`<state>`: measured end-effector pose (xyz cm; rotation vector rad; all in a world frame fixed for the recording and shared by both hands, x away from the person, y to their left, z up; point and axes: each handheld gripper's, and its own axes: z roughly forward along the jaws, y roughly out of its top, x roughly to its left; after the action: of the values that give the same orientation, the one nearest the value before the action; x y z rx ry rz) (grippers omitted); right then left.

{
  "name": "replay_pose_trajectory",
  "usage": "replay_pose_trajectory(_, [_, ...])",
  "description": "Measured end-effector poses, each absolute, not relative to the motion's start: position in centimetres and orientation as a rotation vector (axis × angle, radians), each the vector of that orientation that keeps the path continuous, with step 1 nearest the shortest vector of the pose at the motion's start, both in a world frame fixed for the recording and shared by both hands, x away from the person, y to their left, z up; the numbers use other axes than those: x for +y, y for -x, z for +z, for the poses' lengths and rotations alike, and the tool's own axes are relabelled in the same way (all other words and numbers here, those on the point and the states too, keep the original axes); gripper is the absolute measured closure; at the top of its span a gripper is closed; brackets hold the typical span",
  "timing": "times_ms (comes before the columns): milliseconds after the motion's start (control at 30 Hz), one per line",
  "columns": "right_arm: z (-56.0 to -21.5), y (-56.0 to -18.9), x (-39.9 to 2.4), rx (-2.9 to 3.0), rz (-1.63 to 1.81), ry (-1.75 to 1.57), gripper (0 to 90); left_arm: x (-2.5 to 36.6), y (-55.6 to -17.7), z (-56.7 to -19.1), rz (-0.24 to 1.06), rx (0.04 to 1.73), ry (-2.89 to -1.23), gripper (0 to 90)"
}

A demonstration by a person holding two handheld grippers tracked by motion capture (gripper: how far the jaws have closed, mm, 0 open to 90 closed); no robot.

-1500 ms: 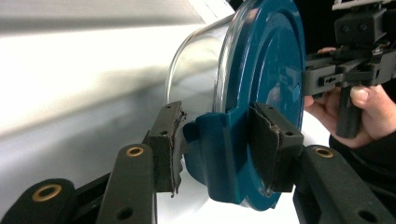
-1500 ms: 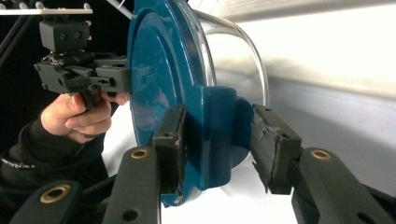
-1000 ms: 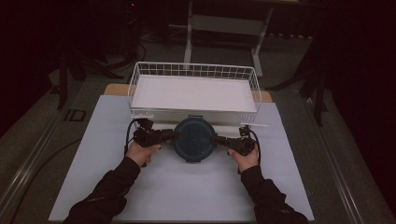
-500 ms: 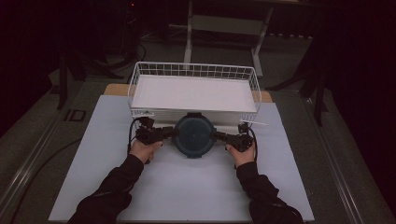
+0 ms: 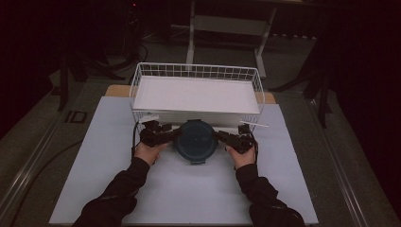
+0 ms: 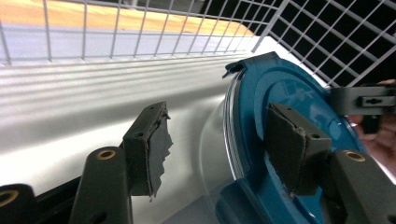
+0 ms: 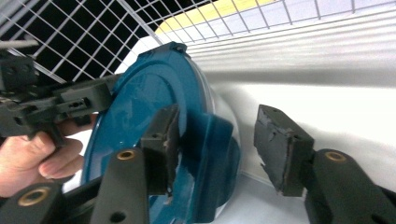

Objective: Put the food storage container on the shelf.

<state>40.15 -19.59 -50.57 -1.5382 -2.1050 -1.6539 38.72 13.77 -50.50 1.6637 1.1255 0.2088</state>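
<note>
On the white table [image 5: 142, 189], just in front of the wire basket [image 5: 142, 75]: a round blue container [image 5: 196, 141] with clear body and blue lid, flanked by both grippers. Left gripper [image 6: 219, 149] at its left edge, jaws just opened and now half apart, rim between the pads, one pad perhaps touching the lid, not pressing. Right gripper [image 7: 215, 144] at the opposite edge, likewise just opened, rim between loose pads.

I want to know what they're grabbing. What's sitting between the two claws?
A round blue lidded container sits between the left claw and the right claw, just in front of the white wire basket; the high view shows it.
</note>
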Motion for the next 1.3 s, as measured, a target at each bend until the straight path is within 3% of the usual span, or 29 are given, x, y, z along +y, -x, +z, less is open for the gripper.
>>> replay_pose_trajectory(433, [-50.0,-39.4,-19.6,-2.141,-1.661,1.535,50.1,14.3,-37.4,-50.1,0.163,1.142,-1.668,41.0])
replay_pose_trajectory(567, [-49.8,-38.9,-19.7,-2.150,-1.664,1.504,45.8,14.7,-36.0,-49.9,0.149,1.111,-1.673,39.5])
replay_pose_trajectory(900, [-48.5,-37.2,-20.4,-2.206,-1.685,1.475,43.4,14.8,-32.9,-49.3,0.165,0.990,-1.695,4.2])
replay_pose_trajectory(1133, [-48.4,-32.8,-18.7,-2.298,-1.700,1.344,42.0,14.8,-30.4,-49.7,0.189,0.933,-1.692,1.8])
replay_pose_trajectory(1167, [-48.8,-31.6,-18.2,-2.291,-1.673,1.326,51.3,14.8,-30.2,-49.7,0.203,0.927,-1.688,1.8])
replay_pose_trajectory(1300, [-49.3,-30.5,-17.6,-2.310,-1.625,1.299,58.1,14.8,-29.8,-49.7,0.236,0.908,-1.703,1.8])
